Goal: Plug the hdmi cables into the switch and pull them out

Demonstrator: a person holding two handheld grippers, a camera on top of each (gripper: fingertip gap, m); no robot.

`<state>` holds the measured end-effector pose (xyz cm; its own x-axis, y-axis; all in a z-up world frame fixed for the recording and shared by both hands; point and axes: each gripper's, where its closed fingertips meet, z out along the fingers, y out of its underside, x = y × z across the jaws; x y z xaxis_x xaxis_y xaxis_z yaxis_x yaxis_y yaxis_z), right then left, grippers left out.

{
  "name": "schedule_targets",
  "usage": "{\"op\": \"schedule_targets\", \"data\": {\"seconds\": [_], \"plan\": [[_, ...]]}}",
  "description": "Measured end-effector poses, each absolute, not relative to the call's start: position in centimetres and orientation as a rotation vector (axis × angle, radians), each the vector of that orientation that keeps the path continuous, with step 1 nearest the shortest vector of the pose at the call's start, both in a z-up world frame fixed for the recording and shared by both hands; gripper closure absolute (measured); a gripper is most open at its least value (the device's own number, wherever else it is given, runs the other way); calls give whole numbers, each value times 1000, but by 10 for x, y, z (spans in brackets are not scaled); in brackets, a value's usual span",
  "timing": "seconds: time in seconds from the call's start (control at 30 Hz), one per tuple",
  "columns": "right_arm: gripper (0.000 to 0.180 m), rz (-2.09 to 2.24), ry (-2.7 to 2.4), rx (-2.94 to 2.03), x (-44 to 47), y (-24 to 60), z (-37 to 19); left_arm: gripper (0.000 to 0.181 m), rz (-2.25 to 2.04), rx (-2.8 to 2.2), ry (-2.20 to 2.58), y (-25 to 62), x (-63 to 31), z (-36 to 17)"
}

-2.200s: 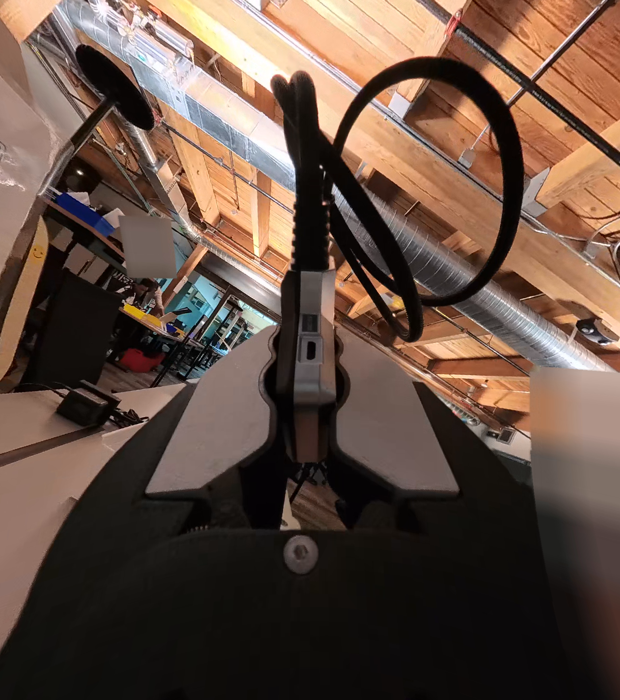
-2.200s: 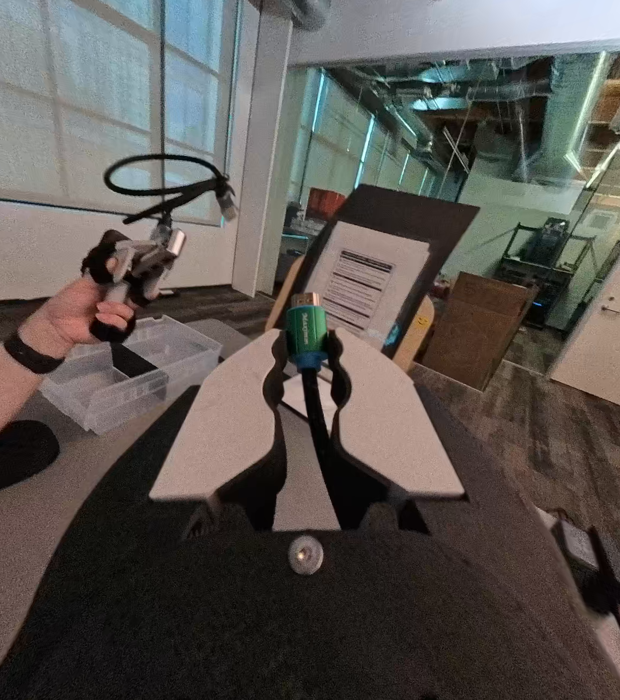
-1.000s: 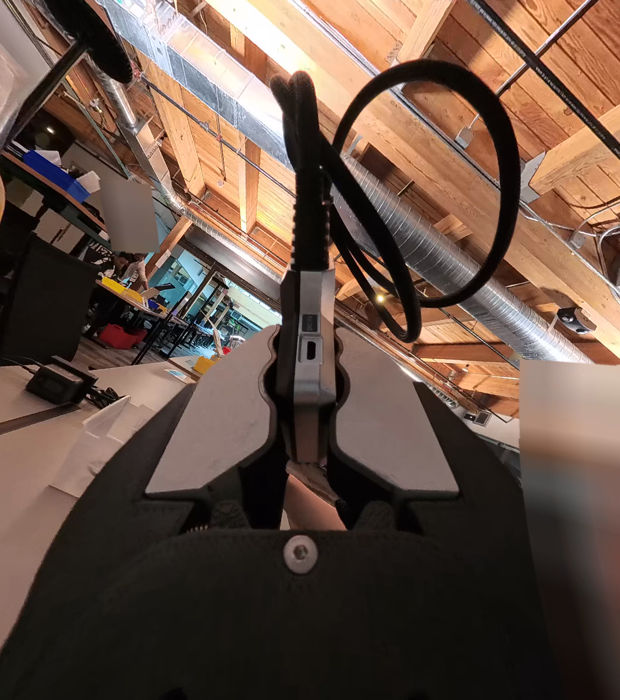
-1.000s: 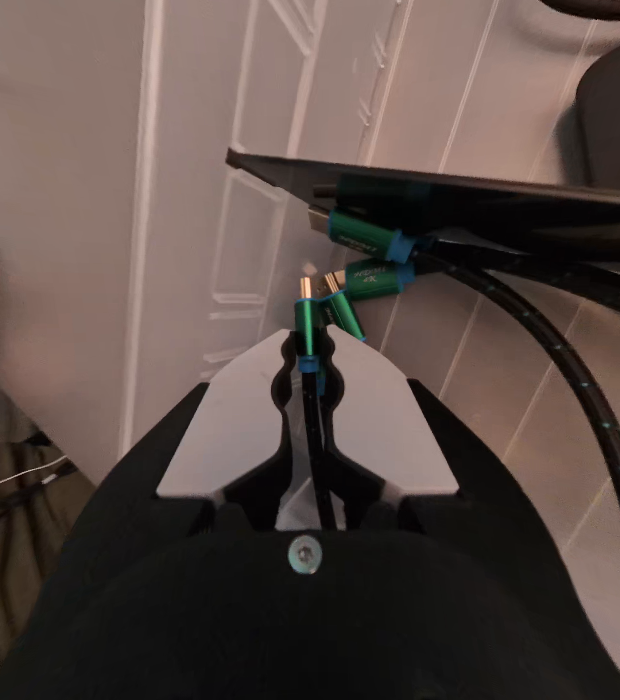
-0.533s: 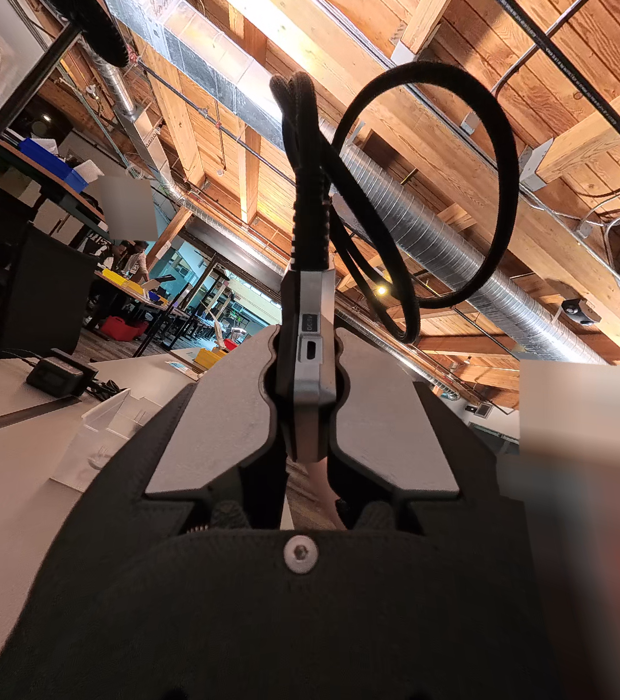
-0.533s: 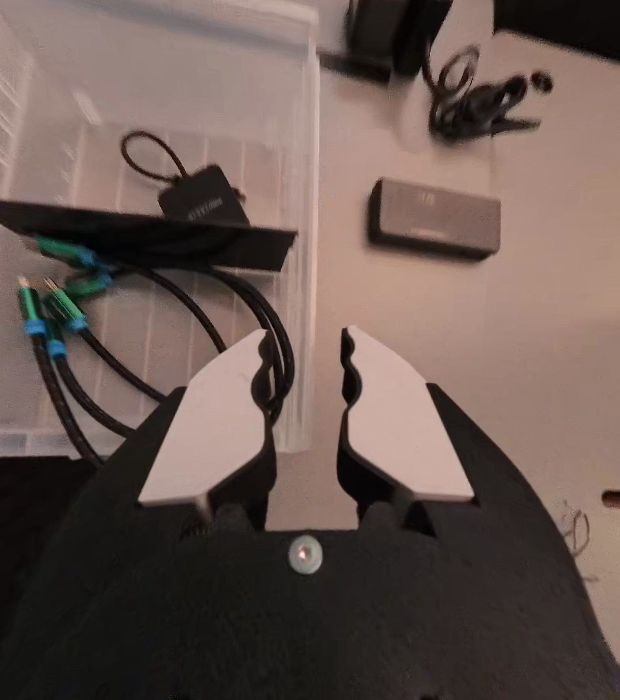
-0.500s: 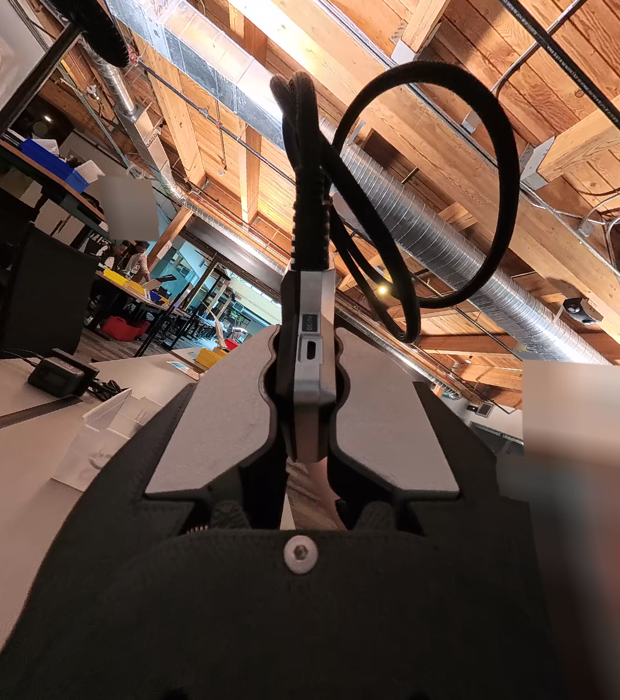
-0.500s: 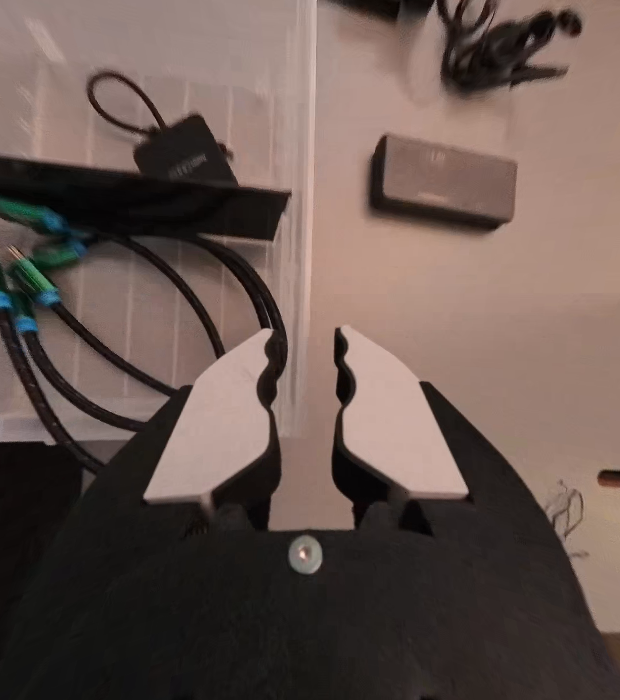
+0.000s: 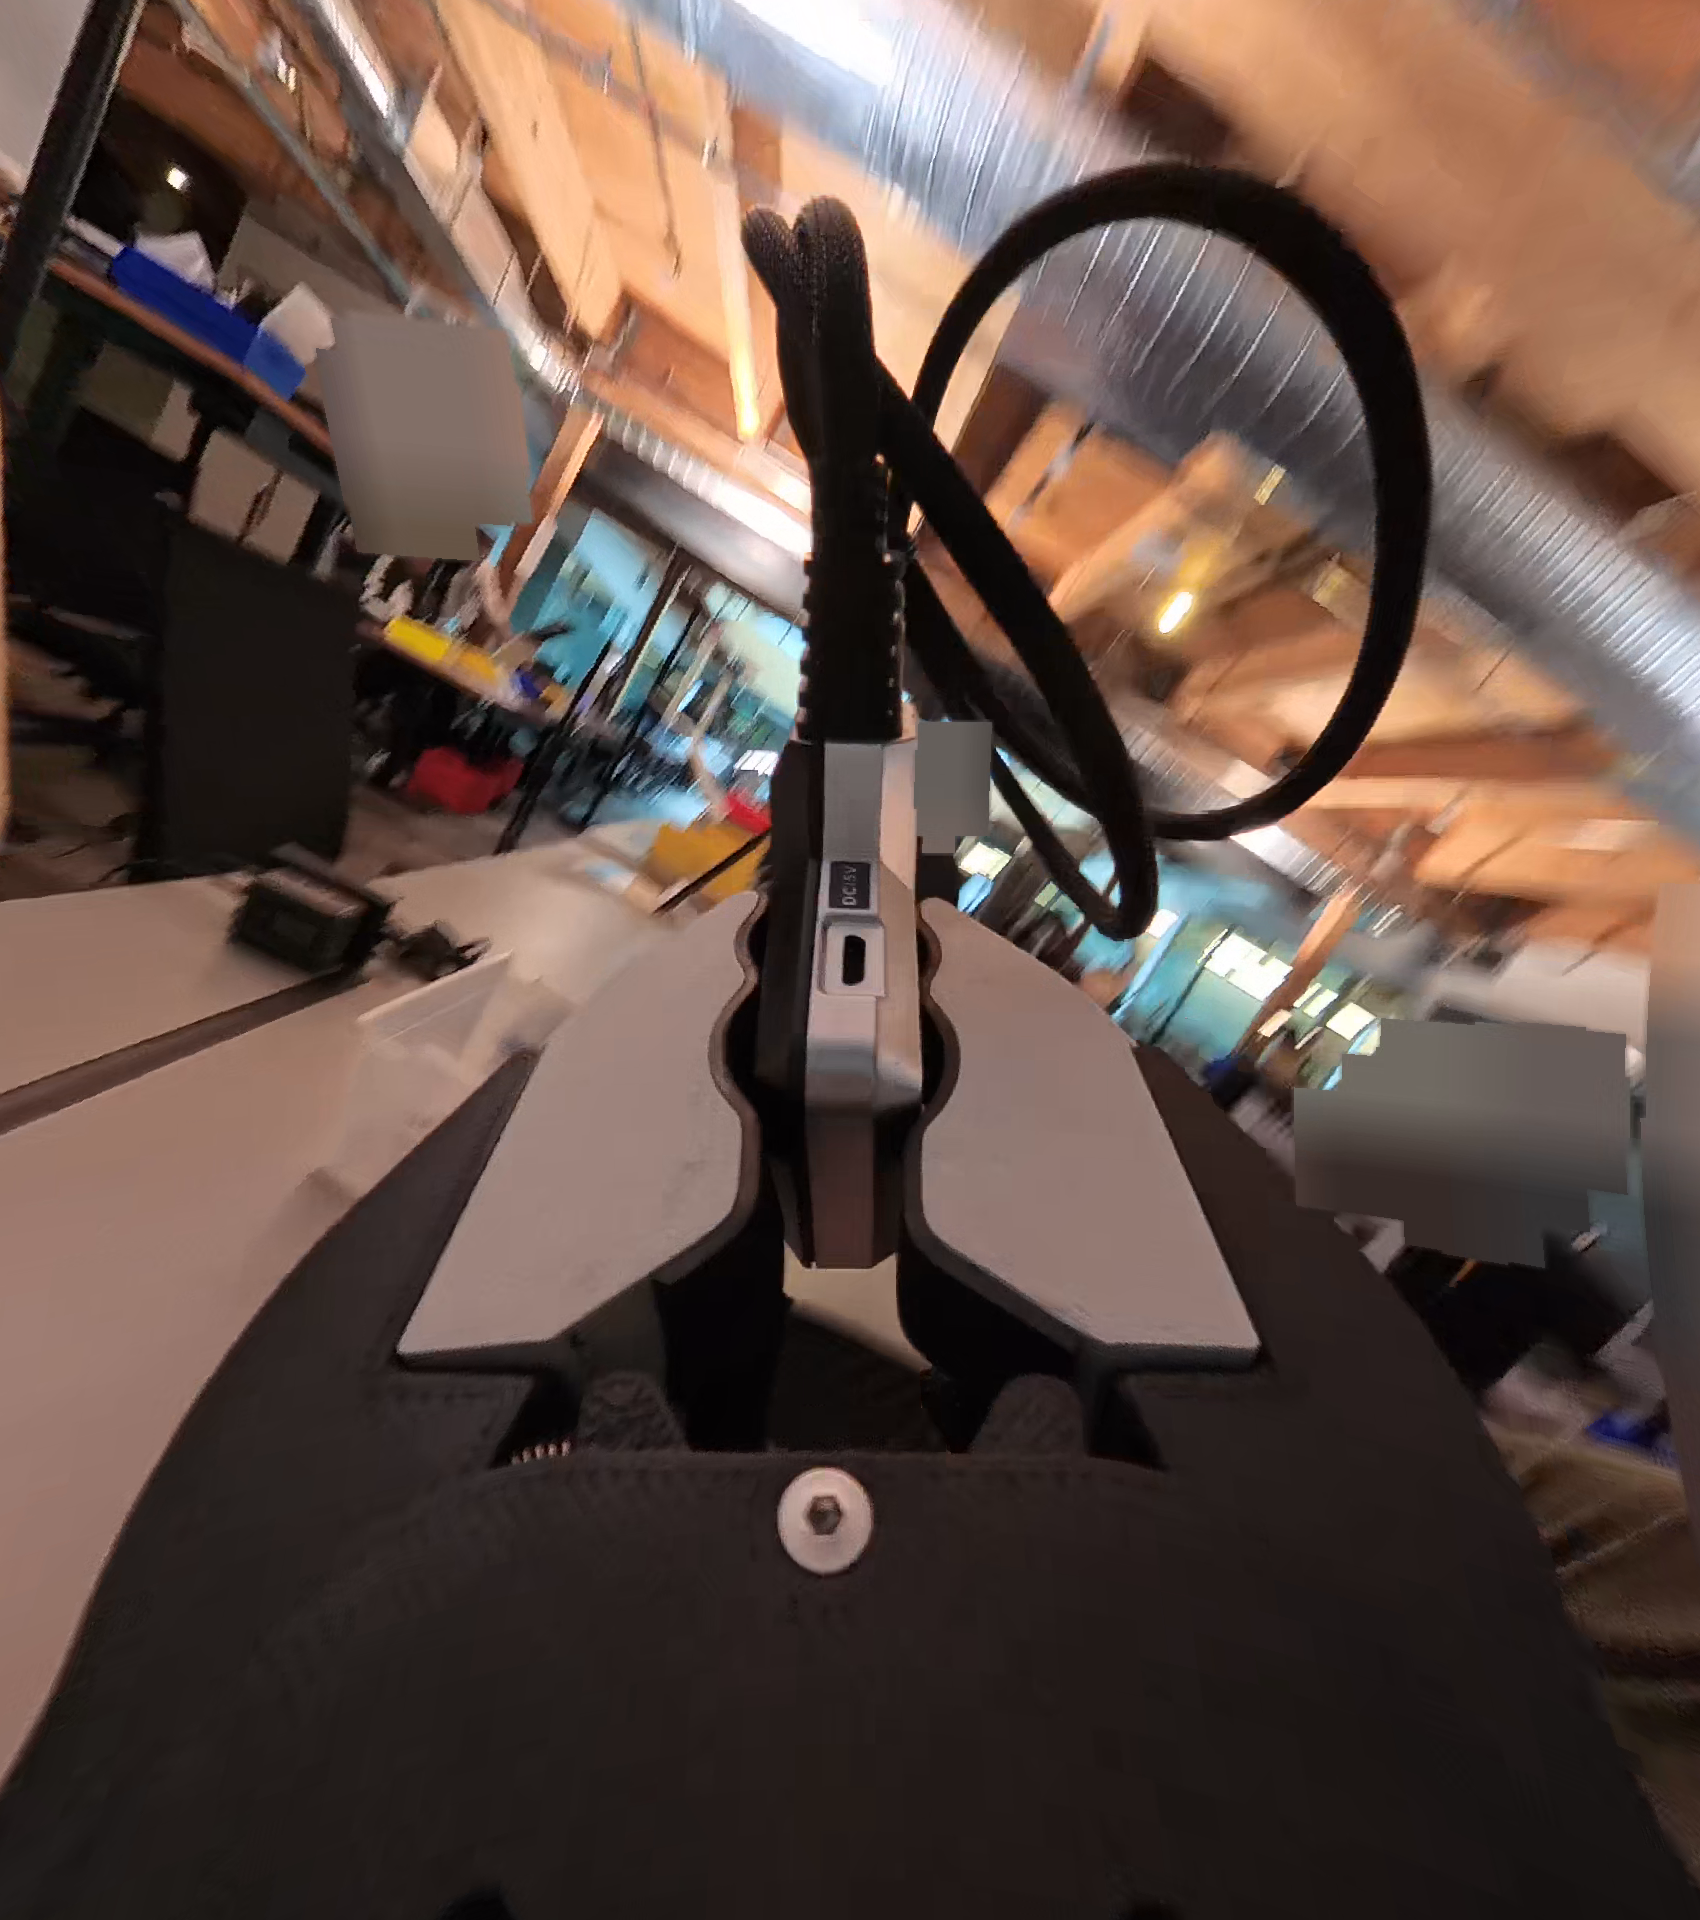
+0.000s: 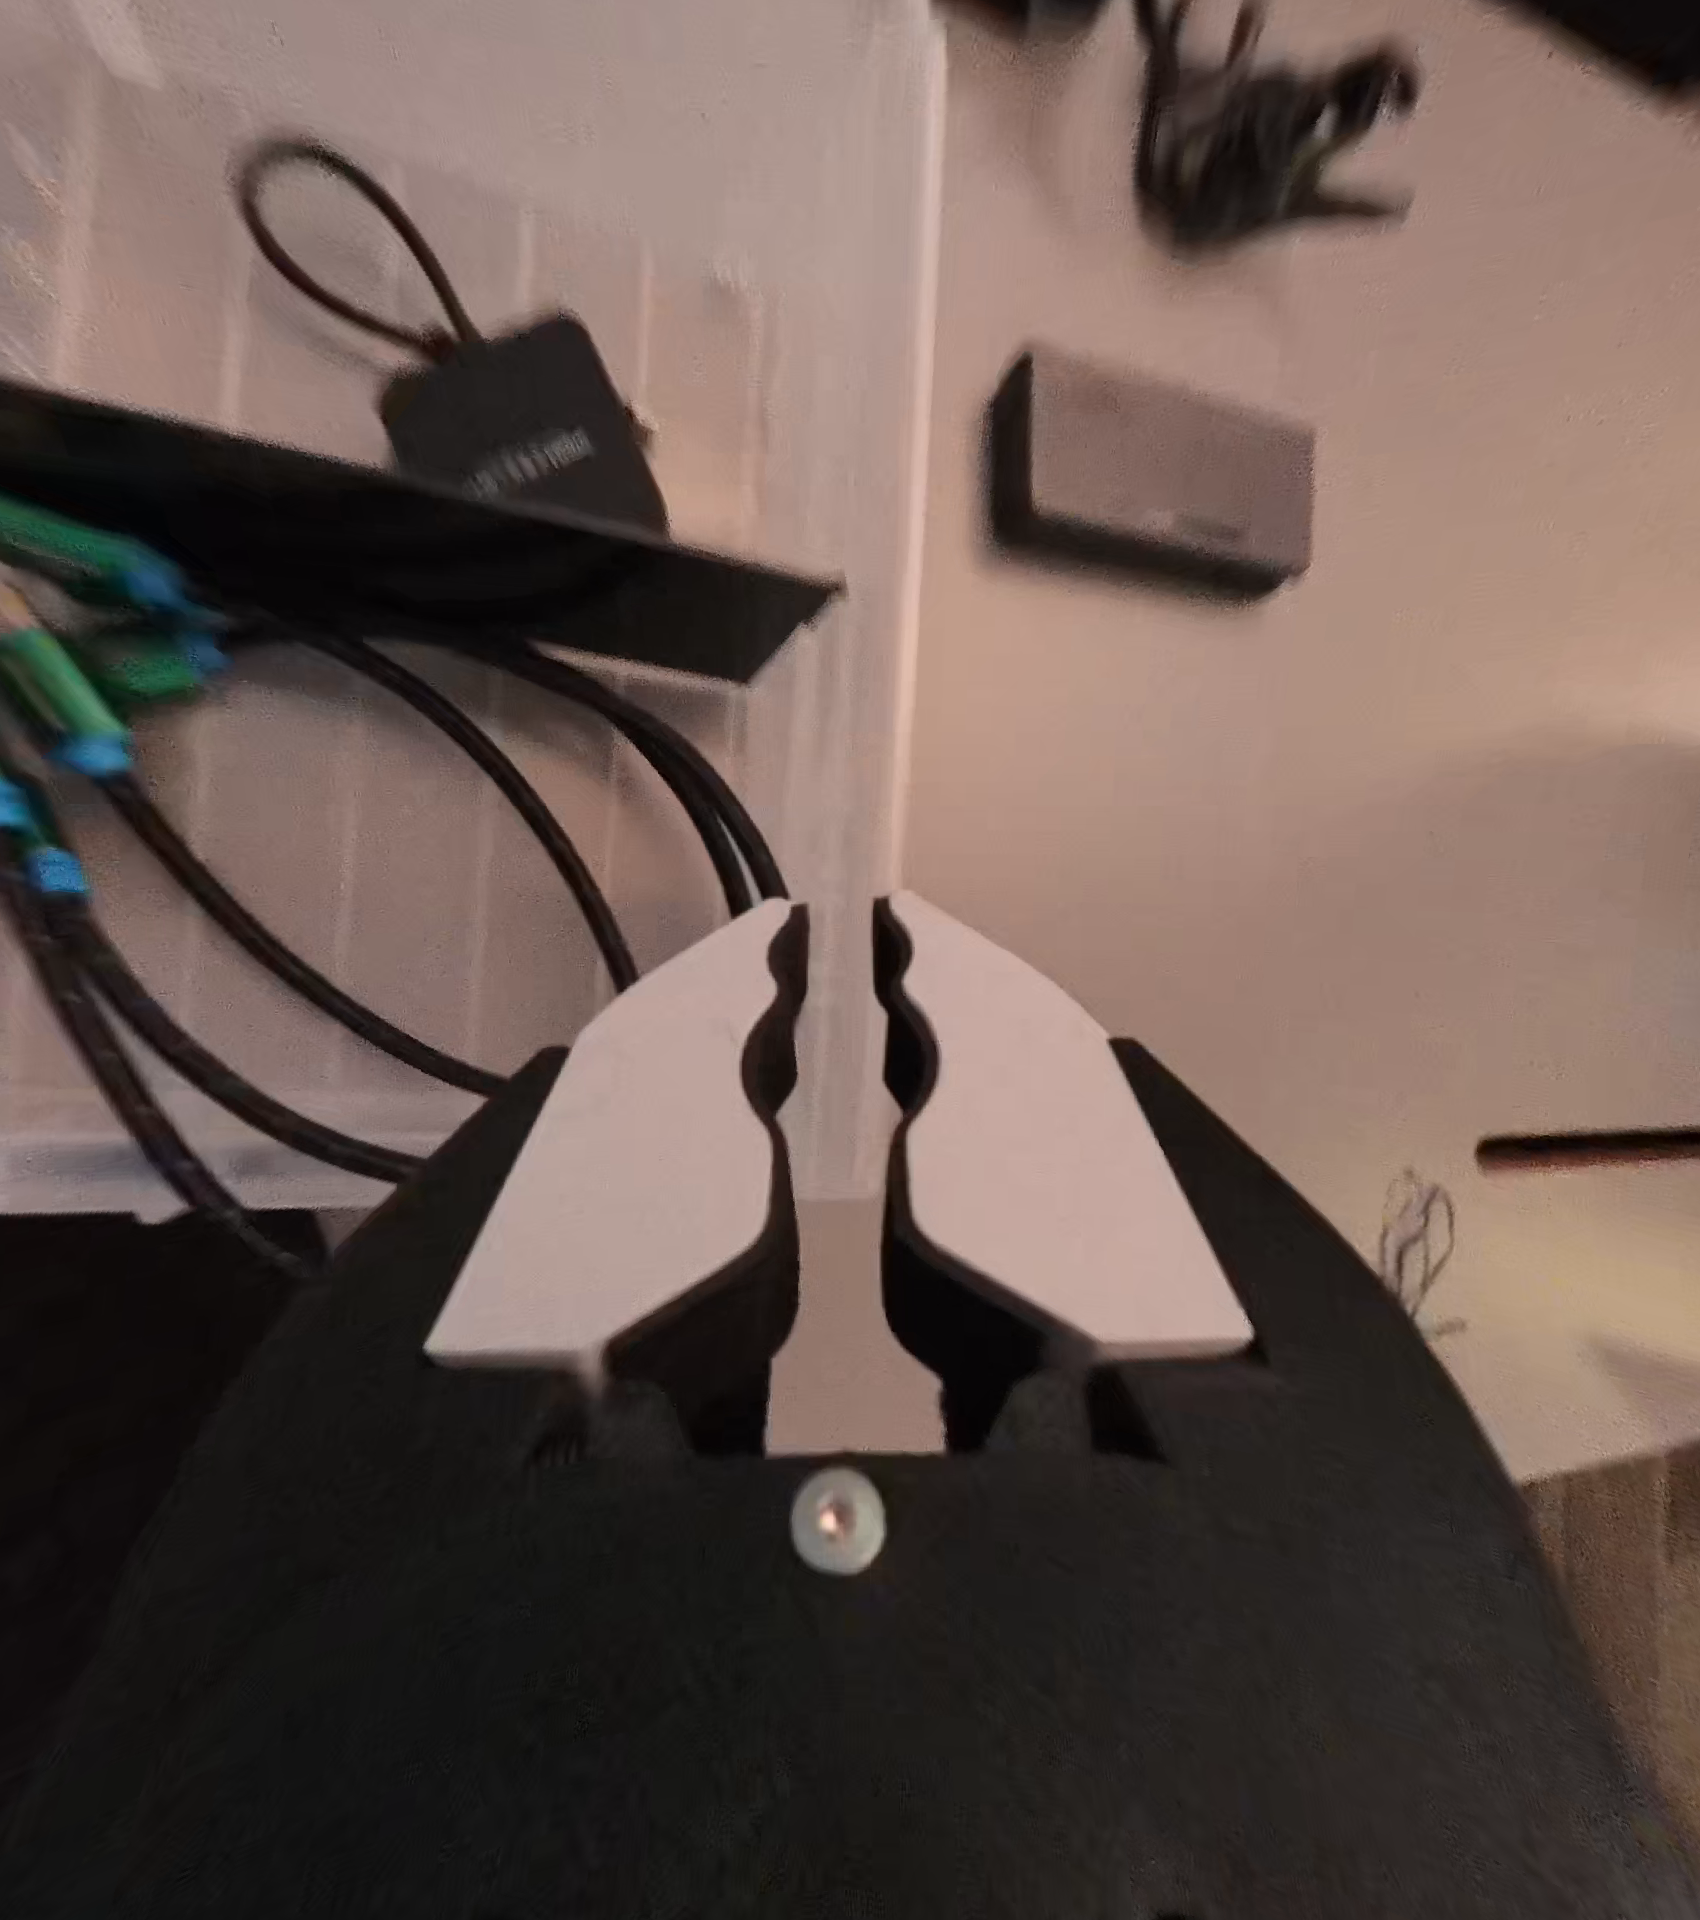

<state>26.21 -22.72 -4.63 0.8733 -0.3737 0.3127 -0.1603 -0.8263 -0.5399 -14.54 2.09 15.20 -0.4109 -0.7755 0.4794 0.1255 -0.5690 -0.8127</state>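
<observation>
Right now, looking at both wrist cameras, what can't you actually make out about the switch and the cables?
- Left wrist view: the switch sits edge-on in the left hand-held gripper, whose fingers cover its broad faces, so any HDMI ports are hidden.
- Left wrist view: the far end of the looped black cable is not visible.
- Right wrist view: motion blur smears the green plugs in the clear bin; their count is uncertain.
- Right wrist view: a black divider hides part of them.
</observation>
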Motion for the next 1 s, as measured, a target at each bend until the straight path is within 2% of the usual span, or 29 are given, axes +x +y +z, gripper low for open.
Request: {"op": "schedule_targets", "data": {"seconds": [0.07, 0.2, 0.33, 0.43, 0.6, 0.73, 0.83, 0.87, 0.9, 0.93, 1.0], "plan": [[157, -579, 172, -2293, 220, -188, 2, 160, -1871, -1232, 1051, 15, -135, 141], [162, -398, -433, -1742, 48, -135, 99, 160, -1630, -1231, 1170, 4, -116, 125], [155, -164, -714, -1607, -50, -130, 126, 159, -1577, -1131, 1317, -18, -107, 117], [146, -23, -762, -1556, -68, -131, 142, 159, -1525, -1071, 1413, -31, -107, 114], [133, -175, -844, -1392, -71, -139, 201, 160, -1197, -860, 1554, -51, -110, 111], [118, -386, -1196, -1562, -81, -120, 183, 159, -975, -762, 1637, -69, -106, 104], [122, -481, -1408, -1770, -83, -110, 150, 160, -896, -725, 1695, -83, -102, 97], [129, -538, -1449, -1834, -79, -105, 140, 160, -886, -711, 1712, -88, -101, 96], [146, -564, -1506, -1909, -77, -106, 128, 160, -875, -704, 1724, -91, -100, 94], [172, -523, -1579, -2002, -78, -114, 114, 159, -852, -709, 1726, -91, -99, 93], [173, -491, -1546, -2098, -75, -114, 108, 159, -845, -716, 1713, -87, -97, 89]]}}
